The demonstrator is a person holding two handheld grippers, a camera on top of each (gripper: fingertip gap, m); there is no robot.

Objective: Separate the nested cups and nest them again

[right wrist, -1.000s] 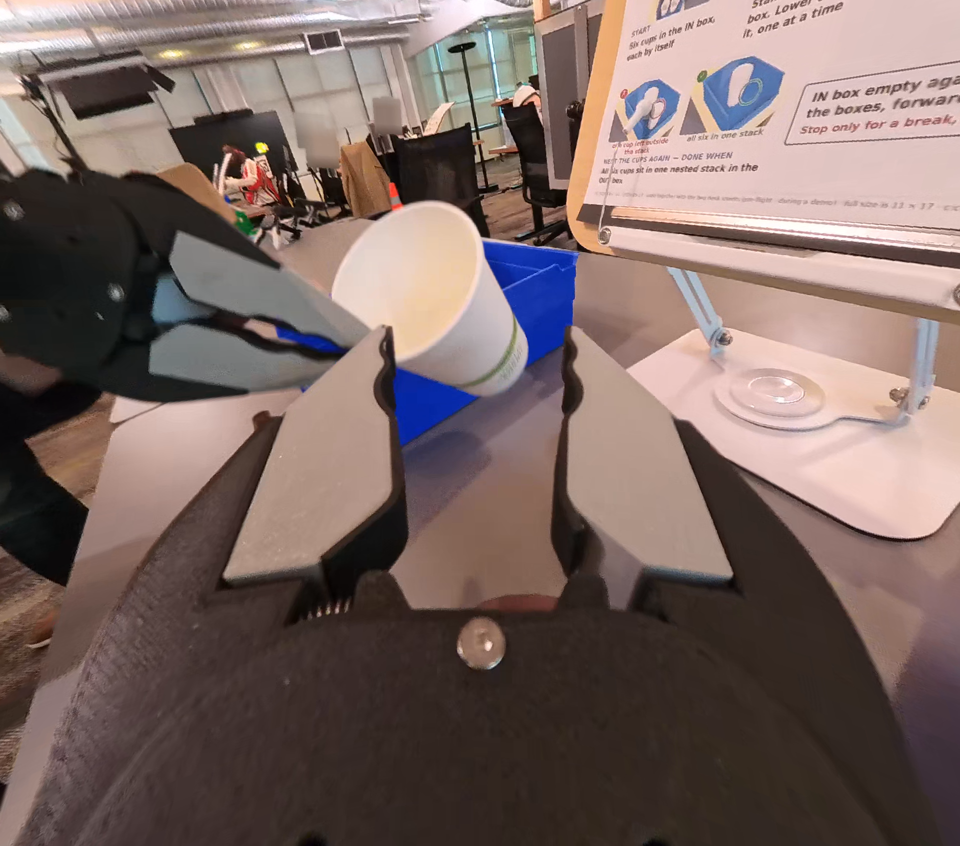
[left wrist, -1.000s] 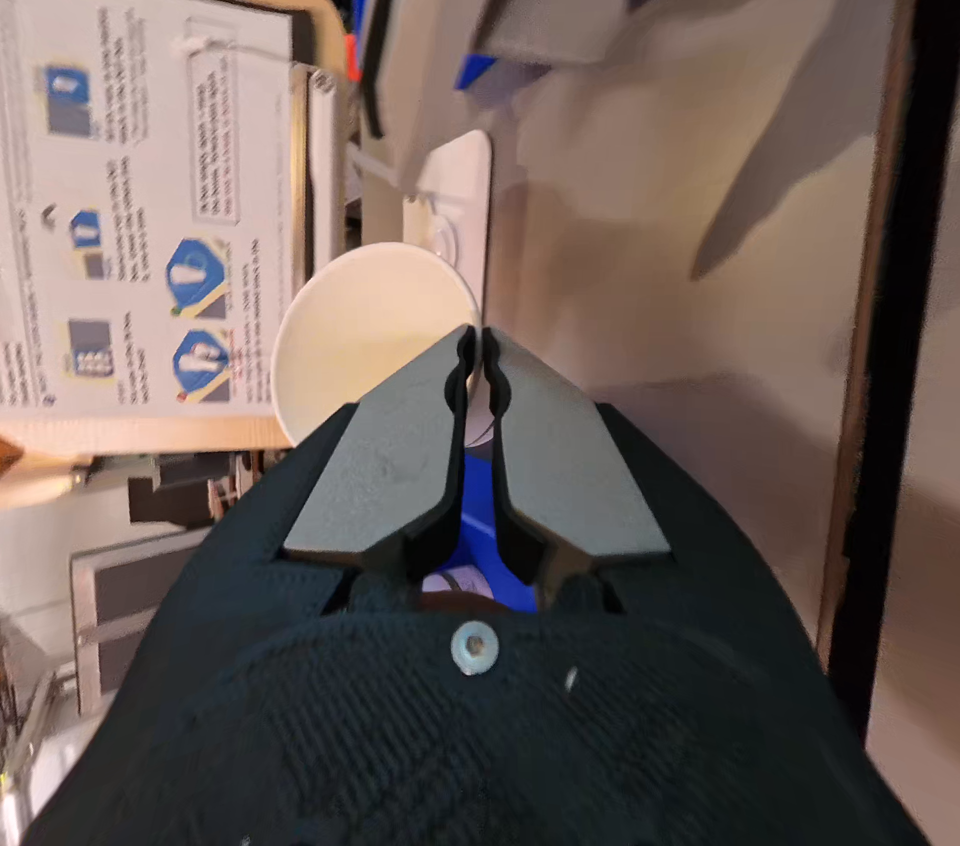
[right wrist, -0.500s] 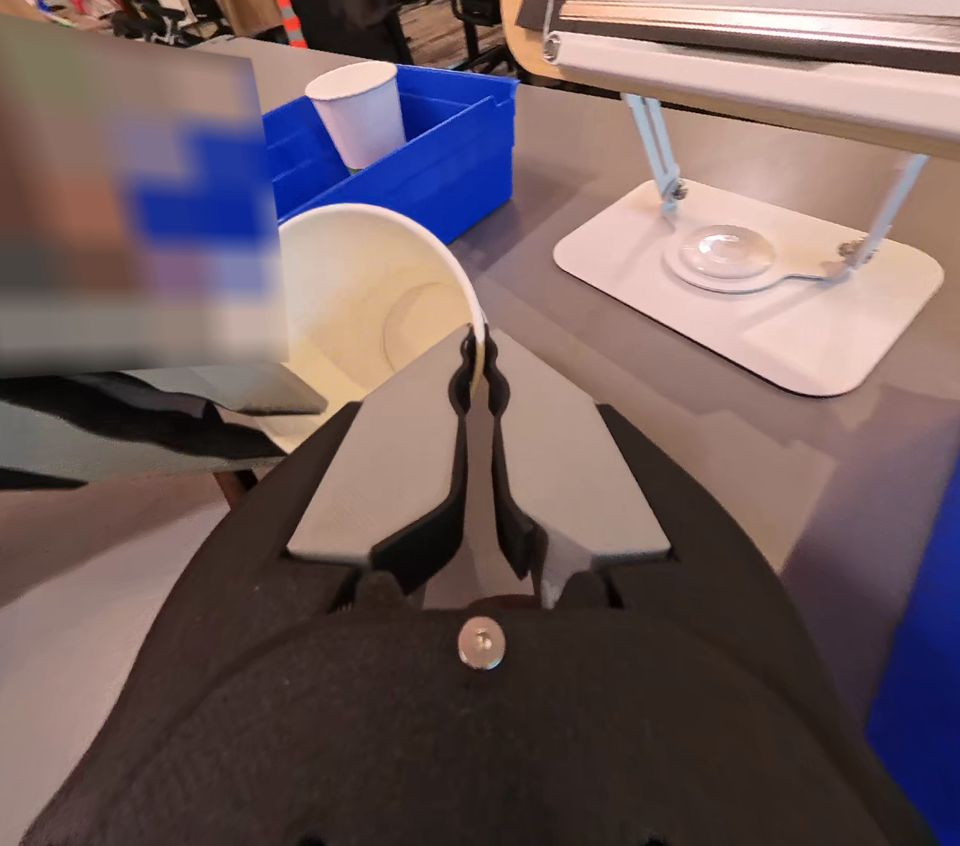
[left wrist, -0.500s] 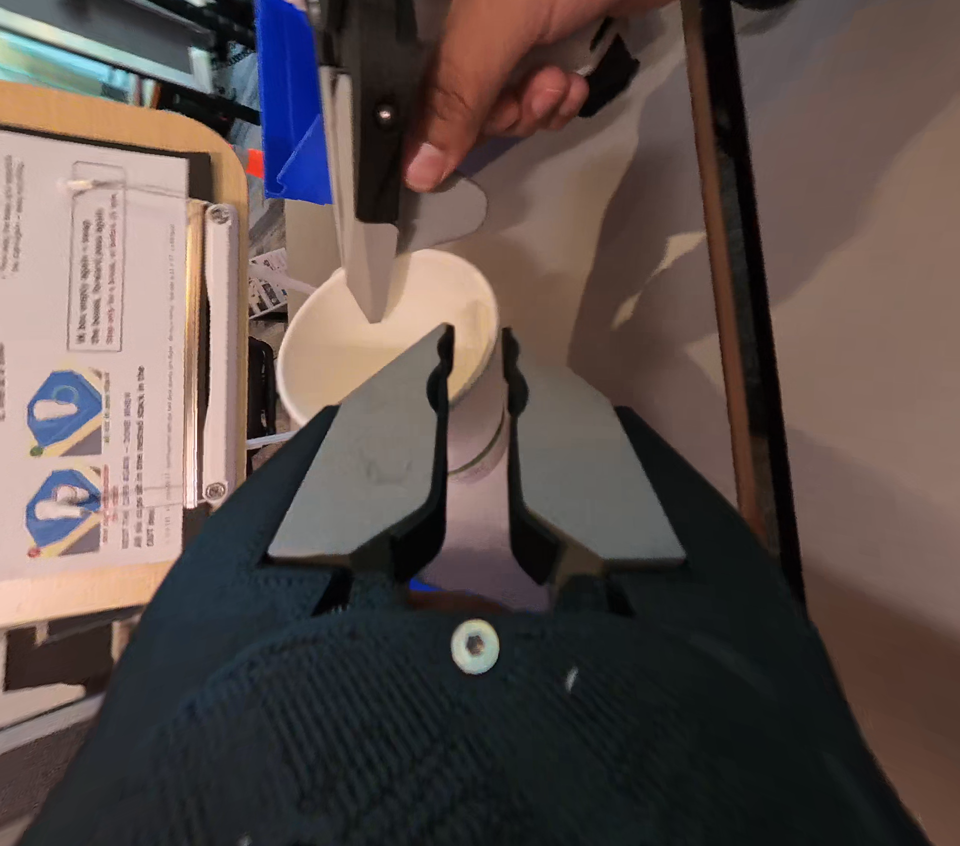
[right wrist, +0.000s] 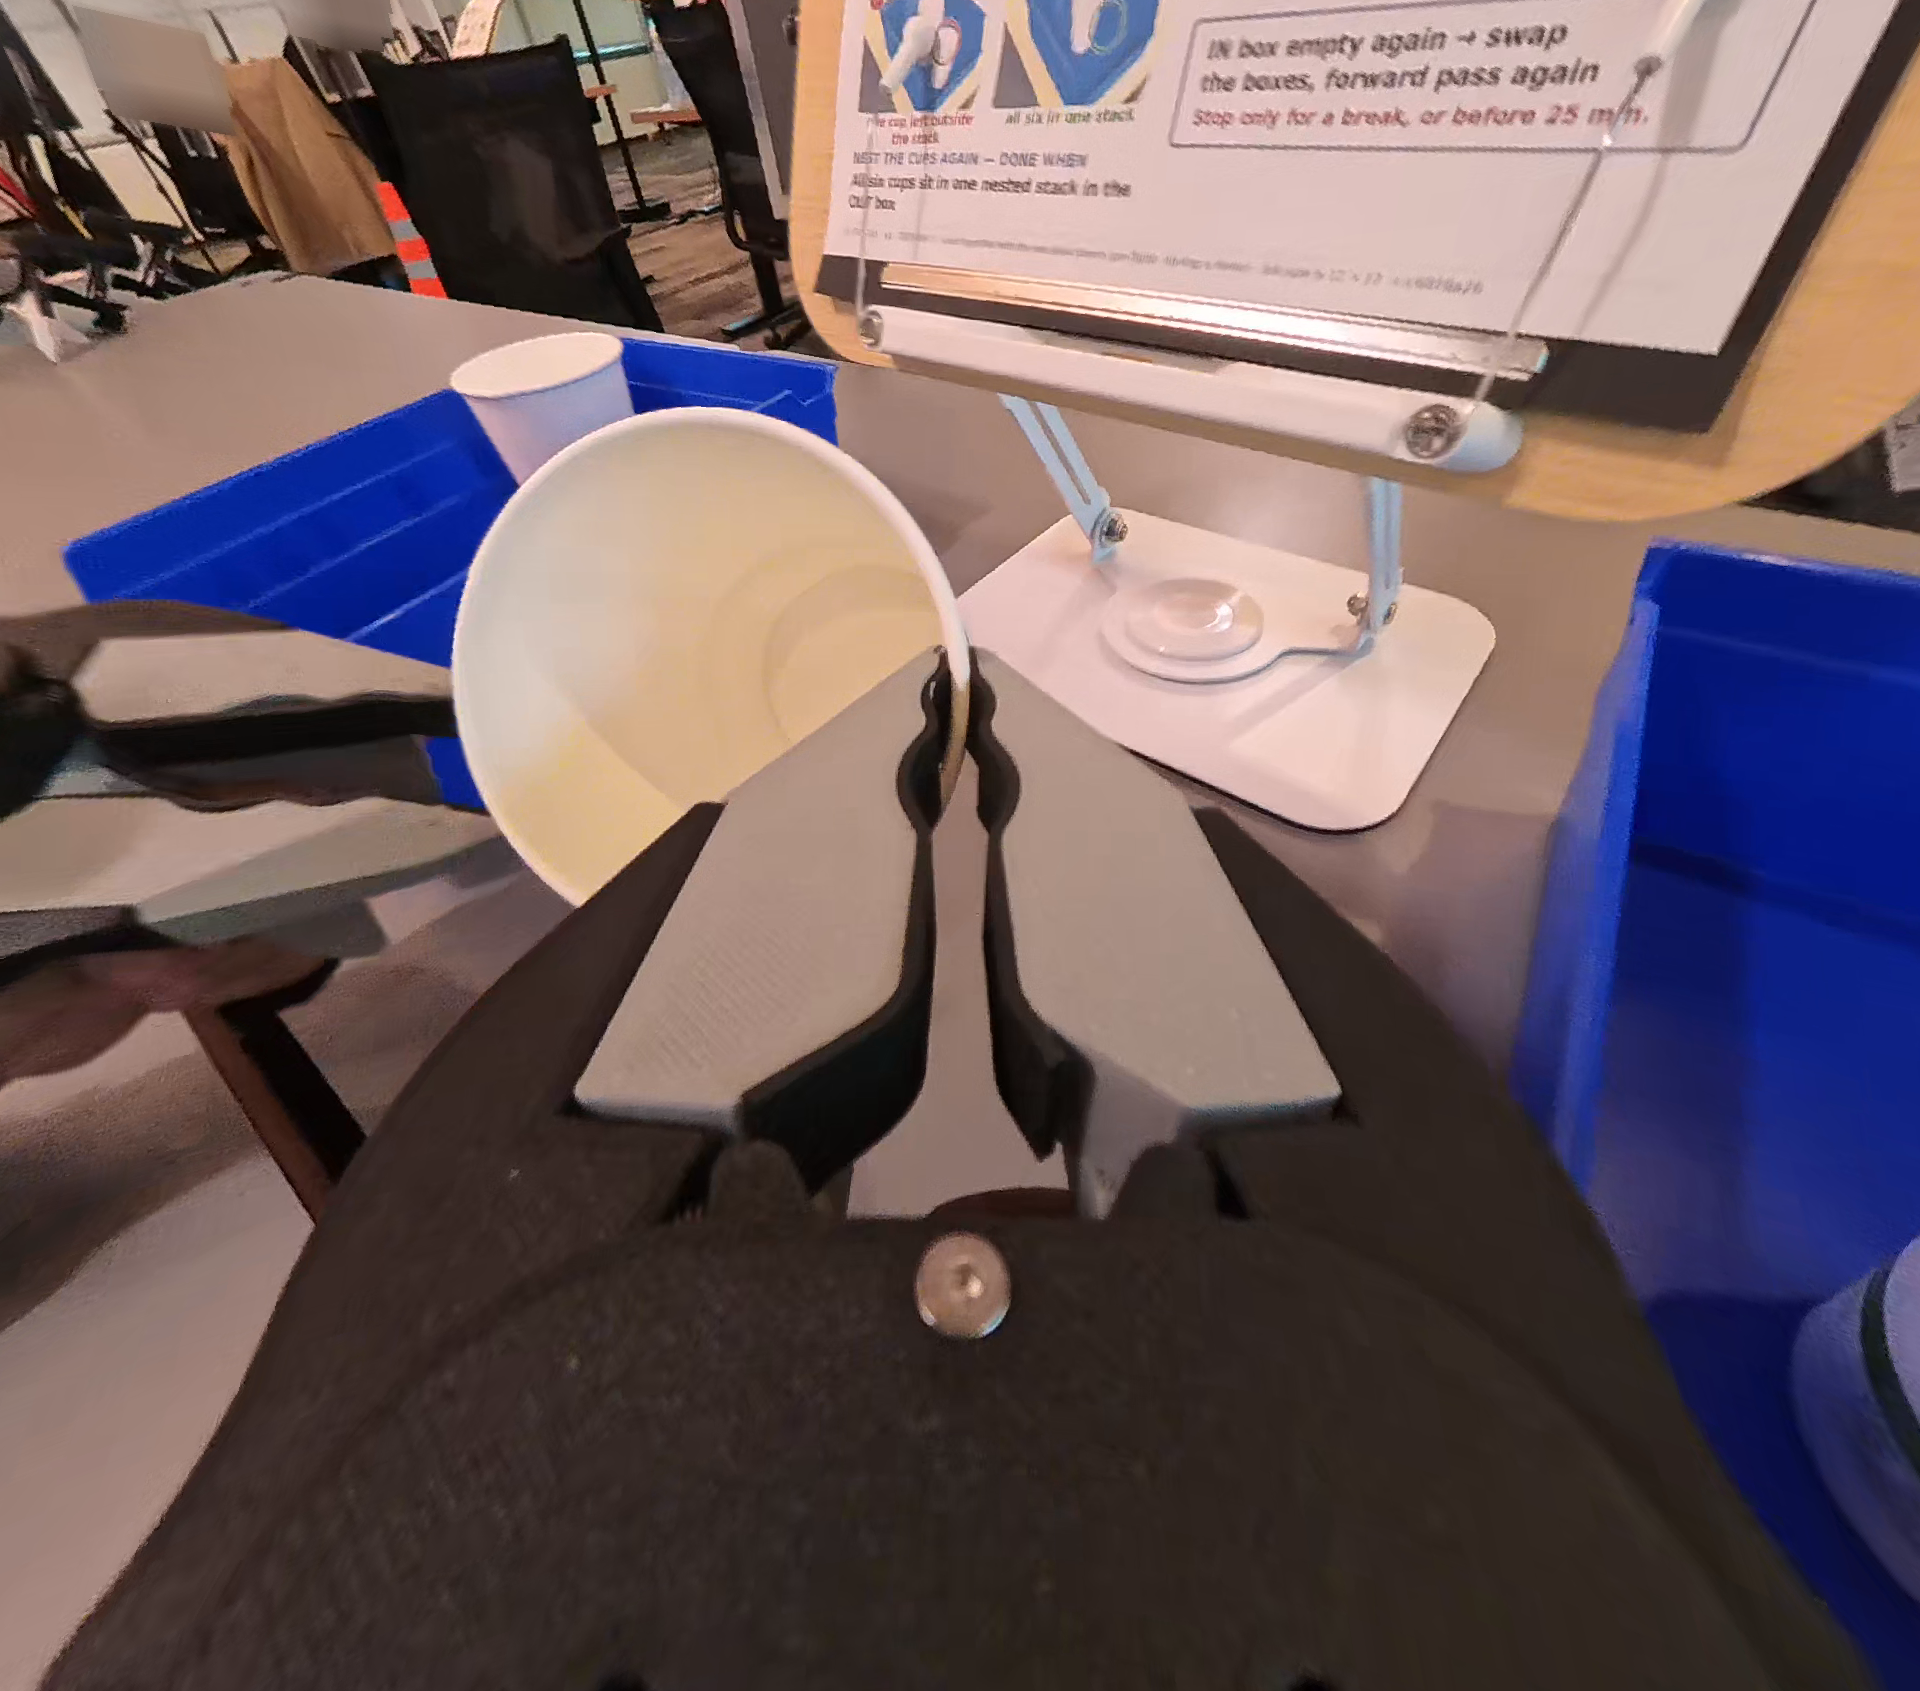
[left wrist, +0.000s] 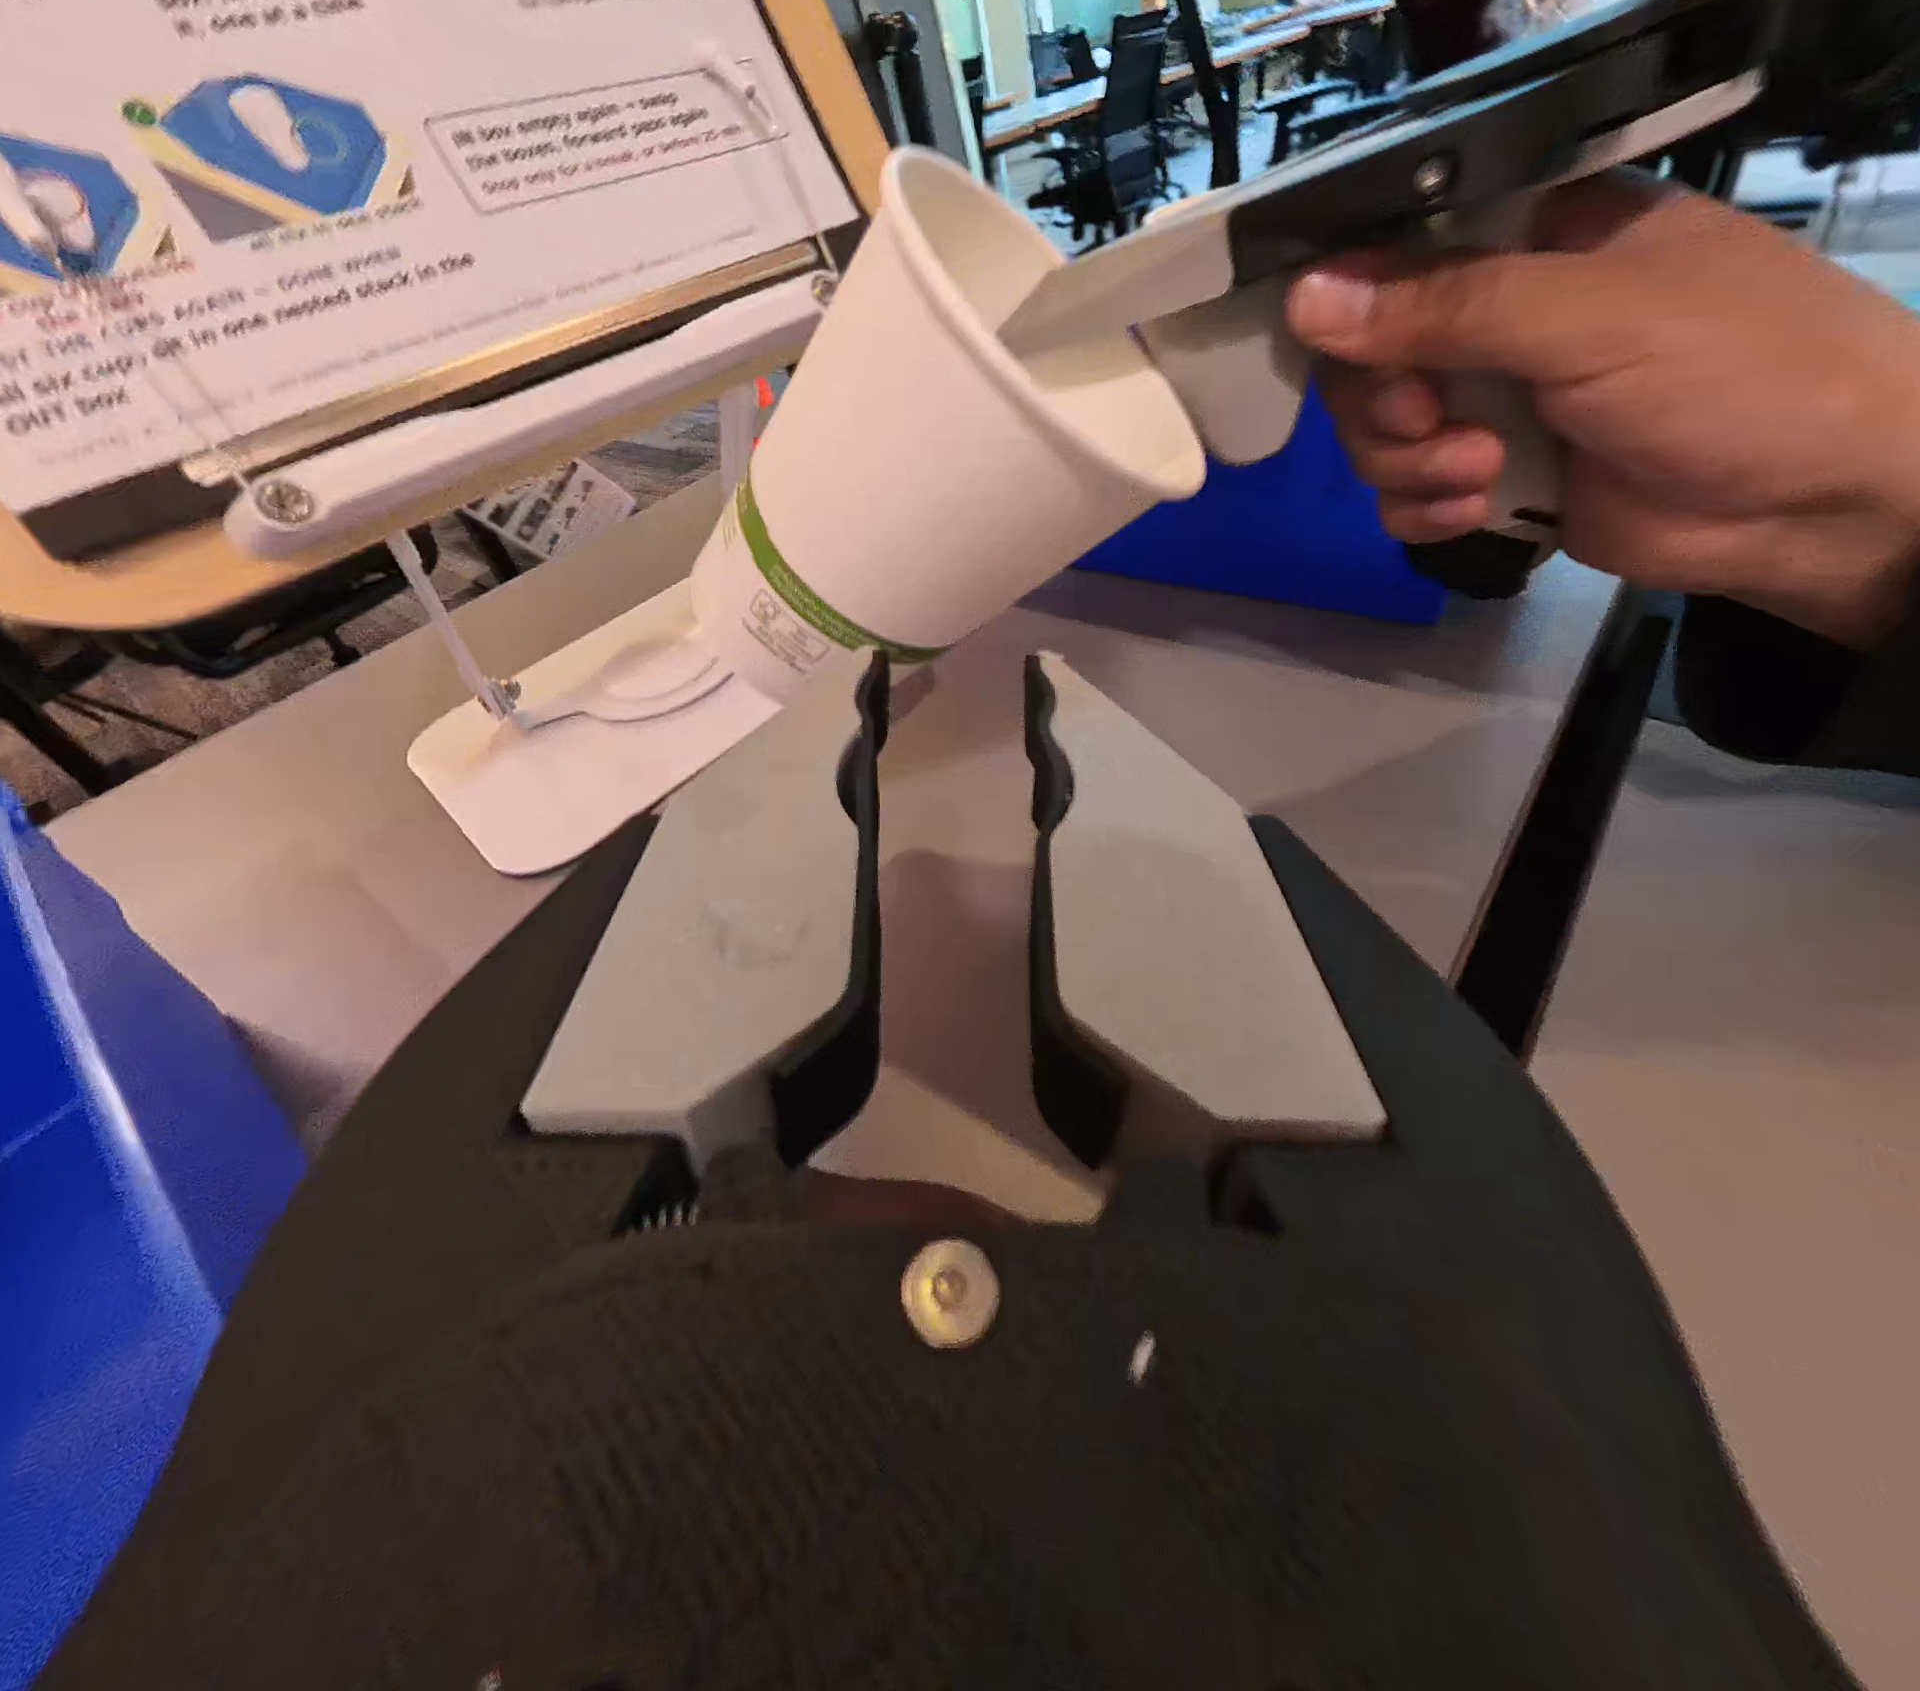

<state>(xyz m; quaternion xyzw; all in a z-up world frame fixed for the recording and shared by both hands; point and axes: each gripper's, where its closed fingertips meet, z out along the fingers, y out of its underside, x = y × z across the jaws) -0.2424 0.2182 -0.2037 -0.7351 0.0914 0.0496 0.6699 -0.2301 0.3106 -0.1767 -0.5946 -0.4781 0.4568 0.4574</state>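
A white paper cup with a green band point(left wrist: 914, 436) hangs tilted in the air, mouth up and to the right. My right gripper point(right wrist: 954, 685) is shut on its rim; one finger is inside the cup point(right wrist: 675, 633), one outside. In the left wrist view the right gripper point(left wrist: 1101, 322) comes in from the right, held by a hand point(left wrist: 1621, 394). My left gripper point(left wrist: 954, 685) is open and empty, just below the cup's base and not touching it. It shows at the left of the right wrist view point(right wrist: 436, 784). Another white cup point(right wrist: 540, 394) stands in the far blue bin point(right wrist: 312, 498).
A white stand point(right wrist: 1247, 654) with an instruction board point(right wrist: 1351, 31) stands on the grey table behind the cup. A second blue bin point(right wrist: 1745, 810) is at the right, with part of a cup point(right wrist: 1860, 1392) in it. The table's front edge is close at the left. The grippers' ends are close to 10 cm from one another.
My left gripper has opened, let go of the cup and drawn back below it. My right gripper closed on the cup's rim and now carries it alone.
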